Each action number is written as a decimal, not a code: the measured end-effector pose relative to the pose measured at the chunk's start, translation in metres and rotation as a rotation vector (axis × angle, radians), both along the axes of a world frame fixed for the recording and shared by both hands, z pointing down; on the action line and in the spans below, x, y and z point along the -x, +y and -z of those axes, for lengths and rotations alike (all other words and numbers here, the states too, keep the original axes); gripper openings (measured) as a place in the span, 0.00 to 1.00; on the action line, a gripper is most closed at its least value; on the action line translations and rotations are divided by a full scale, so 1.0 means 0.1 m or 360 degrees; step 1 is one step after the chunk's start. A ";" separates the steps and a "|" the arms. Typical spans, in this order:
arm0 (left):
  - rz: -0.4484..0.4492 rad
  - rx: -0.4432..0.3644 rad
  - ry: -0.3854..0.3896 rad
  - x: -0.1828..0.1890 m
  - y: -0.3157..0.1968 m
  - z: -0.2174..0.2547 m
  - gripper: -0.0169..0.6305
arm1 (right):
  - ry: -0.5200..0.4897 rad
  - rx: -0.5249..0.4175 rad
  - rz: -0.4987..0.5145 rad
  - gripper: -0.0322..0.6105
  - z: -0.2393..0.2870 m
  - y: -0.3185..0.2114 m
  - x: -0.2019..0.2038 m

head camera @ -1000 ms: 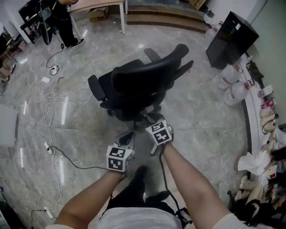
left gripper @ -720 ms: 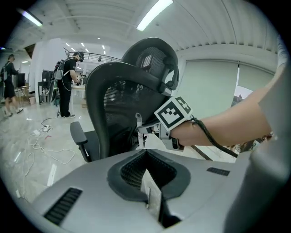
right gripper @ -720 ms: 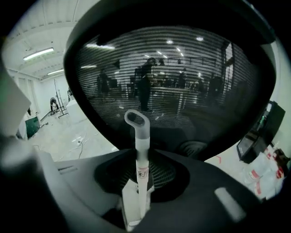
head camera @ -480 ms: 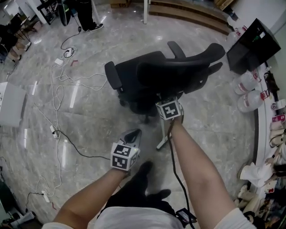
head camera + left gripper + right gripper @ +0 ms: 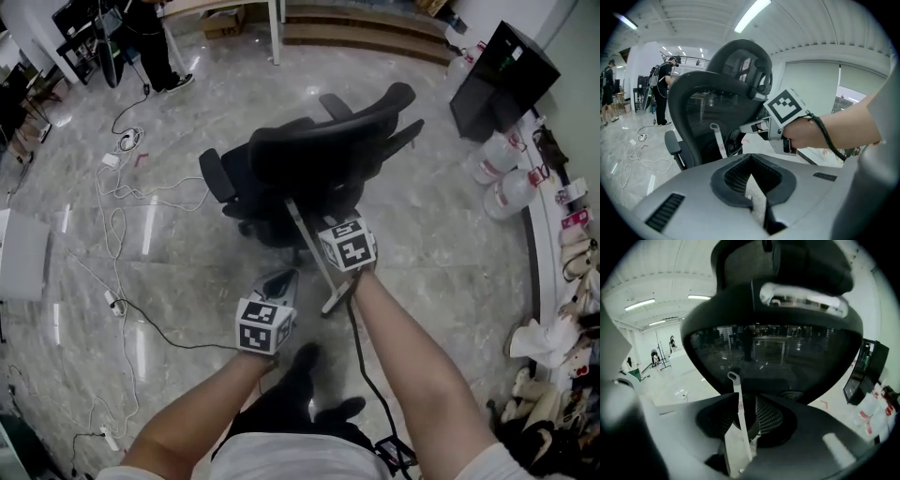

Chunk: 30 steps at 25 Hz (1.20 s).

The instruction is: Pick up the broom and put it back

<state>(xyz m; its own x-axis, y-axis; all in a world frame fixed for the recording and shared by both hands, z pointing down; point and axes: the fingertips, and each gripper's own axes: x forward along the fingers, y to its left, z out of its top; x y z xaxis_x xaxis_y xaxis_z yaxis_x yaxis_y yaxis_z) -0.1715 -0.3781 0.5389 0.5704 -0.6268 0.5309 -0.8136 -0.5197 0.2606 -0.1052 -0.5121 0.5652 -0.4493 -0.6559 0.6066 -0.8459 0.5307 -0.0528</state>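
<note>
Right gripper, since a second ago: your right gripper has gone forward to the chair, and its jaws have just been opening.
Head view, broom: the broom leans handle-up against the chair back, its lower end on the floor close in front of you. I cannot make out the head.
Head view, left gripper: your left gripper hangs just beside the handle's lower part, apart from it.
Left gripper view, jaws: a little apart, floor showing through the gap, nothing in them.
Left gripper view, handle: it stands against the chair back, with the right gripper at it from the side.
Right gripper view, jaws: wide apart, with the handle upright in the gap below its hanging loop and neither side pressing on it.
Step, as I judge: taking hold of the handle.
Grip: centre the handle in the gap before you close, and close square so it does not twist out.
Risk: the chair probably rolls, and a push on it may let the broom slide down. Lift the broom away from the back, not along it.
Left gripper, use: keep it low, ready to steady the lower end.
</note>
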 end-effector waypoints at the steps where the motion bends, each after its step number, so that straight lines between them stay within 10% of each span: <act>1: -0.0019 -0.0004 0.0010 -0.09 0.04 0.05 0.03 | -0.0026 -0.0020 -0.0011 0.22 0.11 0.13 -0.05; 12: -0.0309 -0.0217 0.0158 -1.93 0.78 1.29 0.03 | -0.0304 -0.0275 -0.0321 0.16 1.66 2.11 -1.70; 22: -0.0743 -0.0365 0.0285 -4.00 2.77 2.40 0.03 | -0.0281 -0.0542 -0.0645 0.12 2.72 4.37 -3.48; 30: -0.0940 -0.0433 0.0345 -4.65 3.95 2.89 0.03 | -0.0255 -0.0634 -0.0832 0.10 3.22 5.57 -4.07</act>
<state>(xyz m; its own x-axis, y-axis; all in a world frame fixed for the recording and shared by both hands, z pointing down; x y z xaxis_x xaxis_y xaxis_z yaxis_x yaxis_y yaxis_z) 0.2935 0.0171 0.2500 0.9333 -0.2727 0.2337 -0.3177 -0.9304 0.1829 0.3014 0.0448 0.2429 -0.0764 -0.9711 0.2259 -0.9947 0.0587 -0.0843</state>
